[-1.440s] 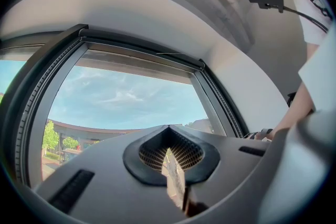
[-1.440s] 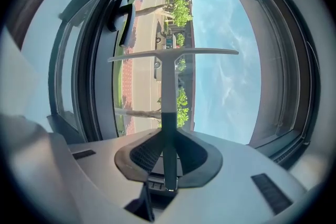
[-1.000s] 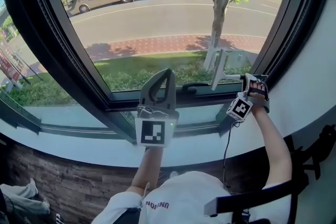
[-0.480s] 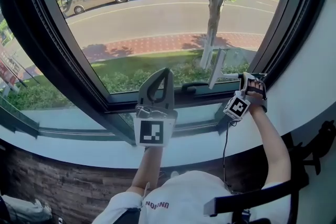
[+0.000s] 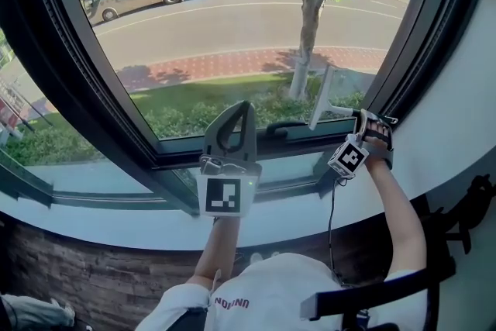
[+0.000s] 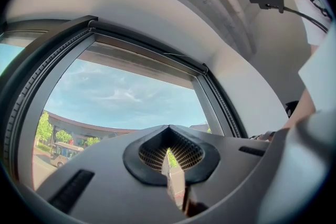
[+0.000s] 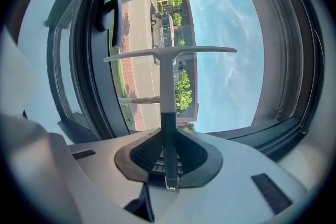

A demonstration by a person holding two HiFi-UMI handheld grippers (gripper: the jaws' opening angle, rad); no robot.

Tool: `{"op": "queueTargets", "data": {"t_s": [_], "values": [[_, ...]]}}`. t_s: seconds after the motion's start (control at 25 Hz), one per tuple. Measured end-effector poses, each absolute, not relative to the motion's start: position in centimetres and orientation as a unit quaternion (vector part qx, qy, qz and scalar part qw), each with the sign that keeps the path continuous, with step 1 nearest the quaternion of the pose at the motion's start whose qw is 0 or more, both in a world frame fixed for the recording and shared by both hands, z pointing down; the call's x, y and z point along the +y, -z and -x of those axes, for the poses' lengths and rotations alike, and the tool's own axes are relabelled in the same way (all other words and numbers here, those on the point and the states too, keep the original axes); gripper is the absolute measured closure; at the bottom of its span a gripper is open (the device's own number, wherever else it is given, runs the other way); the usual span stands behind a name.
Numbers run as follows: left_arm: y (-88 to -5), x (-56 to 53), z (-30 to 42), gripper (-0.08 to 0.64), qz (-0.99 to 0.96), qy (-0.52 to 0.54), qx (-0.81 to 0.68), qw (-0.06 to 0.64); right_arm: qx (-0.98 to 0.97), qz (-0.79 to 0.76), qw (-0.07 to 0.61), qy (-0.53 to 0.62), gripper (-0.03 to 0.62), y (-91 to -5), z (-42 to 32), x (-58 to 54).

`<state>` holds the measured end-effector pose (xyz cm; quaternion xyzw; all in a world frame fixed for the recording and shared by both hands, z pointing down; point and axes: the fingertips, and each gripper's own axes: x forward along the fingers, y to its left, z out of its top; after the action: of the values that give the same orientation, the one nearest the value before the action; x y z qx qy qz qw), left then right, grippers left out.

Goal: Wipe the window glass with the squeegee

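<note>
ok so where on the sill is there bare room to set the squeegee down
The white sill left of the left gripper is bare, bordered by the window frame above. Between the two grippers lies a shorter bare stretch. The right corner is crowded: right gripper, squeegee, window handle.

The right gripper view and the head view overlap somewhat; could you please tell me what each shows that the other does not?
Only the right gripper view shows the right gripper with its jaws shut on the dark lower handle of the squeegee, and blue sky beyond. Only the head view shows the left gripper held up by the lower frame, the person's forearms, the white shirt and the white sill. Both show the squeegee's T-shaped blade in front of the window glass, with trees and a road outside.
</note>
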<state>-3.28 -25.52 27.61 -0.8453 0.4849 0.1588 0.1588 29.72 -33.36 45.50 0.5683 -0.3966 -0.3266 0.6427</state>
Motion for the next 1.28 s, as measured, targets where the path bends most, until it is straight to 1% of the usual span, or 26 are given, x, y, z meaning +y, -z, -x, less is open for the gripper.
{"op": "queueTargets", "data": {"t_s": [0.64, 0.84, 1.28], "values": [[-27.8, -25.9, 2.0, 0.565, 0.855, -0.157, 0.469, 0.156, -0.383, -0.603, 0.638, 0.288, 0.505, -44.9, -32.8, -32.2], [-27.7, -25.9, 1.5, 0.565, 0.857, -0.162, 0.464, 0.152, -0.378, -0.605, 0.654, 0.252, 0.505, -44.9, -33.7, -31.4], [-27.7, -25.7, 0.8, 0.565, 0.862, -0.167, 0.455, 0.15, -0.363, -0.615, 0.667, 0.213, 0.505, -45.1, -36.1, -30.1]]}}
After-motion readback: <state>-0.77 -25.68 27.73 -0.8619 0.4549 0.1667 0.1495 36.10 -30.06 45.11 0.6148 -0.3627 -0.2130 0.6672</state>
